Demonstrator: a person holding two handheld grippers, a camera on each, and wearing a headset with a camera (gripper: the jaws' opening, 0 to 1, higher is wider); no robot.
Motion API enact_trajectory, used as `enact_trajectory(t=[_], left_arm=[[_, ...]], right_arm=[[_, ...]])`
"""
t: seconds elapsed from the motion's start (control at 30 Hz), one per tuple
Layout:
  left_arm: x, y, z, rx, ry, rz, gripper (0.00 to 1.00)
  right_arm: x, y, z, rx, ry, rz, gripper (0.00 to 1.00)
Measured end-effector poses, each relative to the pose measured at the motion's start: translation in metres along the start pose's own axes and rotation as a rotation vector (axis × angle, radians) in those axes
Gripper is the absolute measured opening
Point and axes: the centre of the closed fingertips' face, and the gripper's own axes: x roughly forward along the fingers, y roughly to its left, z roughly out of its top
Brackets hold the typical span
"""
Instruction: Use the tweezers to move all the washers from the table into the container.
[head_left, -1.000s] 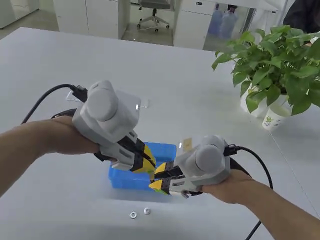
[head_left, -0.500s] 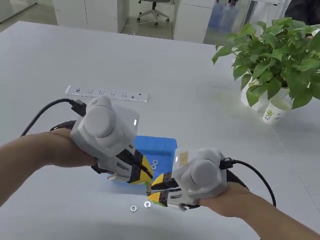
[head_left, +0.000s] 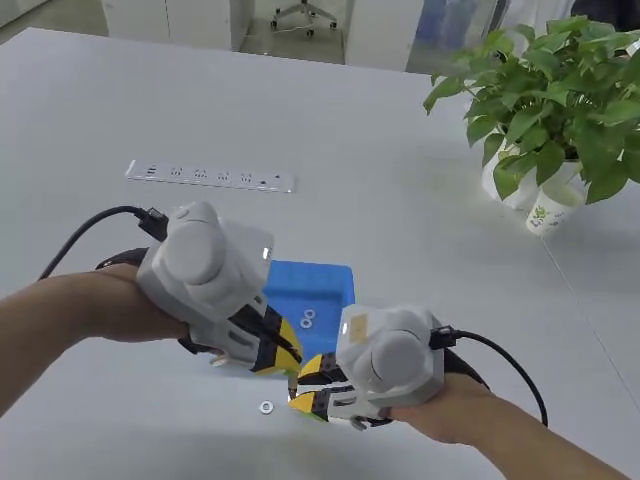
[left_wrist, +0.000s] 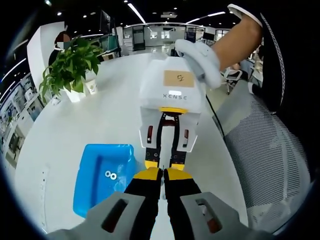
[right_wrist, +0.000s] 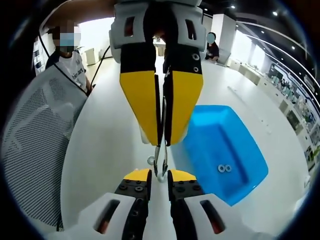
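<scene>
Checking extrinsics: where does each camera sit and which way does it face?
Head view: on the headset, facing forward and down at the table; both forearms, left tool and right tool show.
Left gripper view: on the left tool, facing the right tool head-on; the person's arm behind it.
Right gripper view: on the right tool, facing the left tool and its tweezers.
Shared: blue container with two washers, all three views.

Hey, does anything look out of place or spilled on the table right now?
Nothing stands out. Two washers lie inside the blue container, a loose washer sits on the table, and the left hand-held gripper holds the tweezers.
</scene>
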Motion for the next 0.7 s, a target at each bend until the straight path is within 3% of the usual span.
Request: enact_trajectory(t=[0.7], left_arm=[[0.0049,0.0010,-0.0004,-0.021,-0.036,-0.020,0.06]], right_arm=[[0.0008,-0.0009,-0.0062,0.005,0.003,-0.002,0.17]])
